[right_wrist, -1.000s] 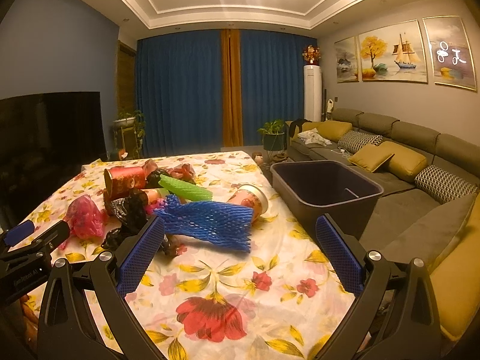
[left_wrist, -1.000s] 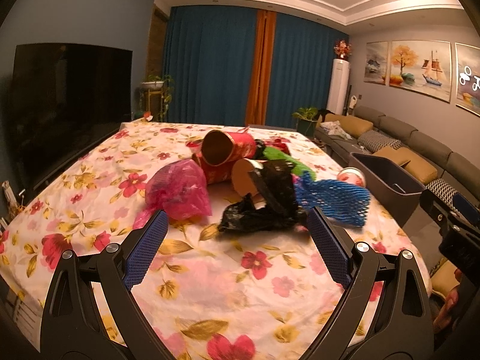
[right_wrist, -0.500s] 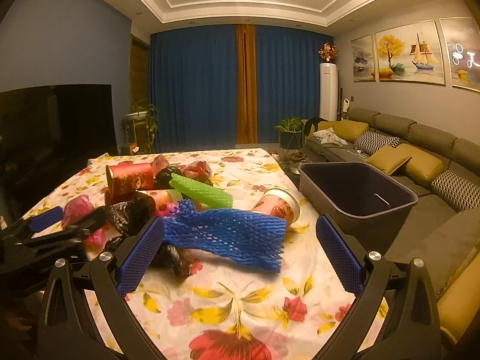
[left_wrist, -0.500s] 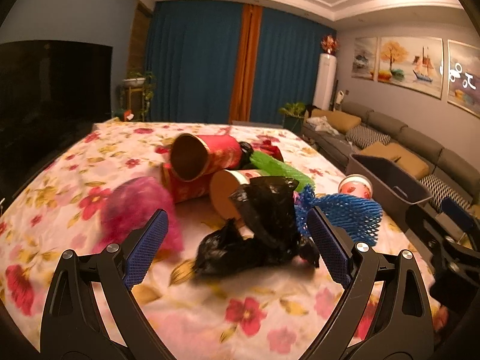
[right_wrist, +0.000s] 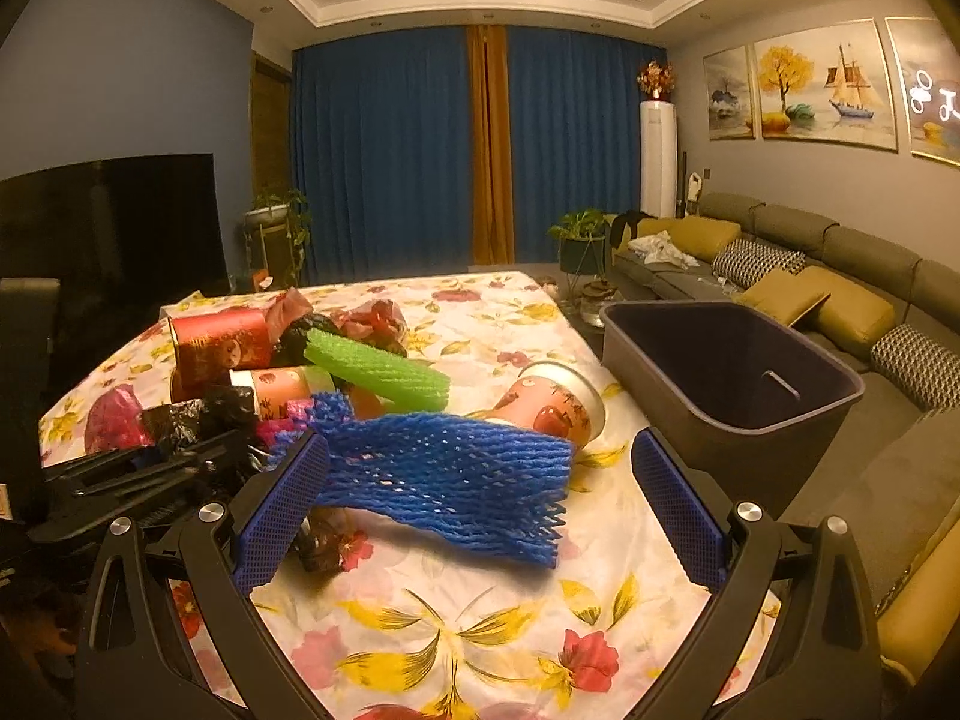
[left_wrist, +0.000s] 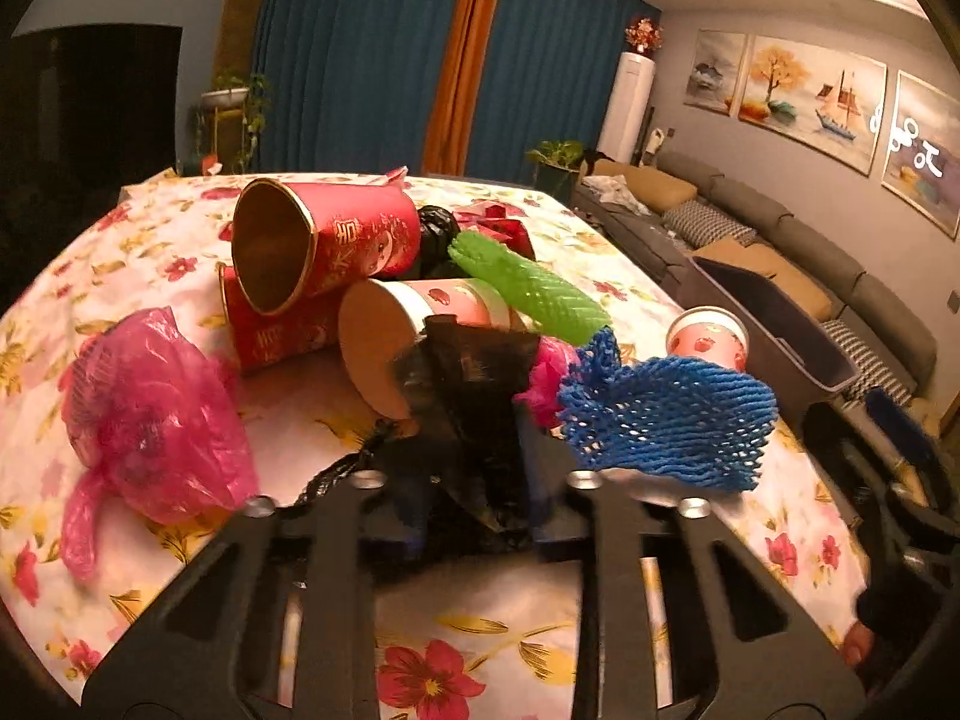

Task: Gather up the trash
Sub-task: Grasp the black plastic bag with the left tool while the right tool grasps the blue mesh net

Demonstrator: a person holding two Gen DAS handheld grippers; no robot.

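We are gathering a heap of trash that is lying together on the flower-printed tablecloth (right_wrist: 480, 630), and the dark open plastic bin (right_wrist: 738, 372) is standing just beside the table's right edge, so whatever we pick up should only need to cross the cloth to be dropped in. Our left gripper (left_wrist: 474, 504) is pinching the crumpled black plastic bag (left_wrist: 474, 384); its jaws have just been closing, and in the left wrist view the bag is bunched between the pads, which look to be pressing on it. That bag is sitting at the near edge of the heap, leaning against the pink-printed paper cup with the brown base (left_wrist: 420, 324), with the two red printed paper cups (left_wrist: 324, 246) behind it and the crinkled pink plastic bag (left_wrist: 150, 420) apart to its left. Our right gripper (right_wrist: 480, 492) is standing wide open, its blue pads on either side of the blue foam fruit net (right_wrist: 444, 474); the left pad seems to be touching the net's end, the right pad is well clear. Behind the net are lying the green foam net sleeve (right_wrist: 378, 369) and a tipped pink paper cup (right_wrist: 552, 402). Both grippers are pointing forward and somewhat down at the table, the left one tilted more steeply into the heap.
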